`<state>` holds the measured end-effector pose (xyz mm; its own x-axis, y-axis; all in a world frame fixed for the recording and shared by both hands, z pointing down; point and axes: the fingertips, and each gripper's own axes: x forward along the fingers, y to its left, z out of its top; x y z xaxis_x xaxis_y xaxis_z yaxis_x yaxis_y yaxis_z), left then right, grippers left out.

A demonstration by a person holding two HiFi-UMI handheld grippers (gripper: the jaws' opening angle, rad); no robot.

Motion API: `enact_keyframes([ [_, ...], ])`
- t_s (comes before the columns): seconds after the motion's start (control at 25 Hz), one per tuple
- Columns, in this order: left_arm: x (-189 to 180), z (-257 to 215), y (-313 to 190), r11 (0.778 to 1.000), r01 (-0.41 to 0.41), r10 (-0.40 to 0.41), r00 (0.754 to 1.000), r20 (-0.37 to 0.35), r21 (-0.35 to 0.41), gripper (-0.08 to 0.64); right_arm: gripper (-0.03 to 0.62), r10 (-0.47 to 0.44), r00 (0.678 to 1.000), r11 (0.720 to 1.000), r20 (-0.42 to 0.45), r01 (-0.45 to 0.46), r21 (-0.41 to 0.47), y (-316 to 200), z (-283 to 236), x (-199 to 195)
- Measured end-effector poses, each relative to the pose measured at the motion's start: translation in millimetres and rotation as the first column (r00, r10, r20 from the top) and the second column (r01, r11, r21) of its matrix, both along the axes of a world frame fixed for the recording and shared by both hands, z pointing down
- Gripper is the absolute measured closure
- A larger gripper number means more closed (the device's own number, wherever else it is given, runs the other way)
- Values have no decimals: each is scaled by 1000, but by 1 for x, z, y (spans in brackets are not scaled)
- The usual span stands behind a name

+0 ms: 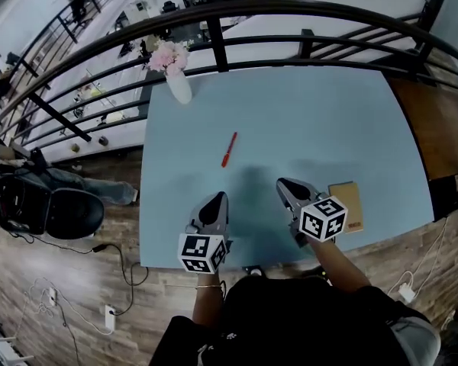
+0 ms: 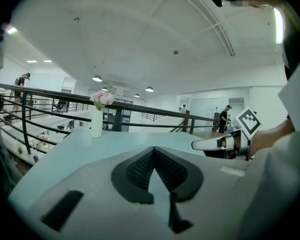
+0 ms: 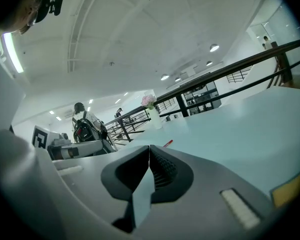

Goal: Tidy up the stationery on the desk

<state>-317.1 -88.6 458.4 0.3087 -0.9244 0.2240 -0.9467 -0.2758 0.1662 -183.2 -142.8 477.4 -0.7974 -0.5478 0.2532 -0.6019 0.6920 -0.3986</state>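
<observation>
A red pen [image 1: 228, 149] lies on the light blue desk [image 1: 305, 120] near its middle, and it shows as a small red tip [image 3: 167, 143] in the right gripper view. A tan notebook [image 1: 347, 204] rests near the desk's front right edge; its corner [image 3: 289, 187] shows low right in the right gripper view. My left gripper [image 1: 220, 197] hovers over the front of the desk, shut and empty. My right gripper [image 1: 282, 183] is beside it, left of the notebook, shut and empty too. Both are short of the pen.
A white vase with pink flowers [image 1: 174, 71] stands at the desk's far left corner. A dark railing [image 1: 290, 21] runs behind the desk. A brown surface [image 1: 443, 128] adjoins the desk's right side. An office chair [image 1: 53, 208] stands on the wooden floor to the left.
</observation>
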Motion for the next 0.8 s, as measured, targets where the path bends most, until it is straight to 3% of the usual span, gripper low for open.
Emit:
enact_keyframes([
  [0.44, -78, 5, -11, 1000, 17, -17, 1000, 15, -3, 563, 578, 15, 1000, 999, -17, -16, -41, -19, 7, -80],
  [0.8, -113, 9, -21, 1000, 8, -8, 1000, 21, -11, 563, 576, 23, 998, 998, -65, -27, -62, -40, 14, -128],
])
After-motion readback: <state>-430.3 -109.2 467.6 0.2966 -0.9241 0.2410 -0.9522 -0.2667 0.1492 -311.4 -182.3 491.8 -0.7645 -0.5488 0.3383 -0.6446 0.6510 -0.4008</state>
